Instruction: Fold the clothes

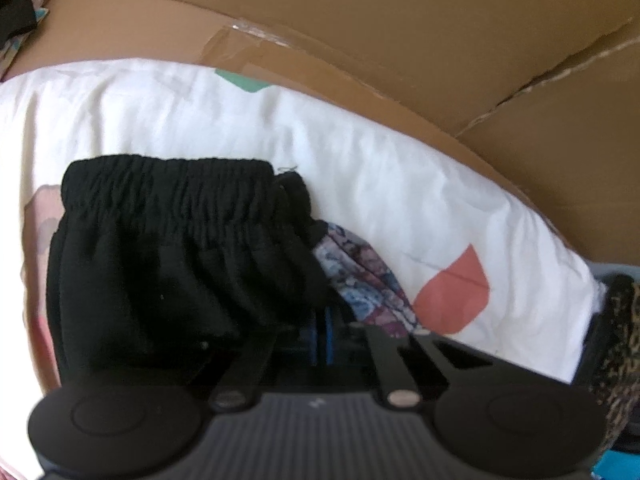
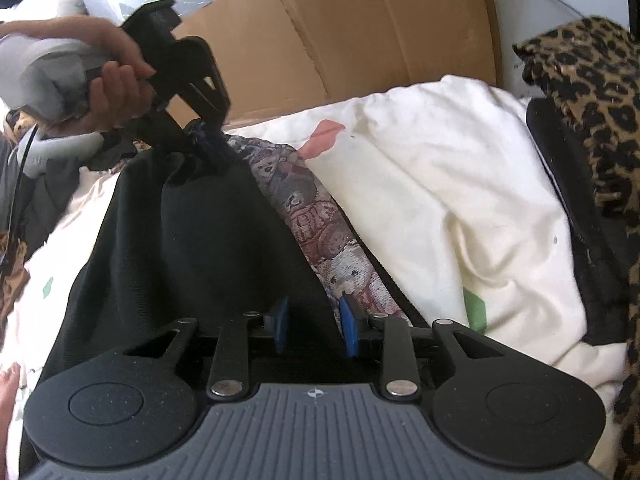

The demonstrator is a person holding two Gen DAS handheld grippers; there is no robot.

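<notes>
One black garment [image 1: 160, 264], one patterned cloth [image 2: 320, 240] — one white sheet [image 1: 400, 200], one cardboard box [image 1: 400, 40], one leopard-print fabric [image 2: 592, 80]

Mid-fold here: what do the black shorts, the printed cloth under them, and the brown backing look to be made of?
Black shorts: soft matte knit, probably fleece or jersey, judging by the gathered elastic waistband. Printed cloth: seemingly a woven, tapestry-like fabric, since a coarse weave shows in its teddy-bear pattern. Brown backing: corrugated cardboard, dull finish, with creases and clear tape at a seam.

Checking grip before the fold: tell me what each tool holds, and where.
Both hold the black garment: left tool at its gathered waistband end, right tool at the opposite edge.
</notes>
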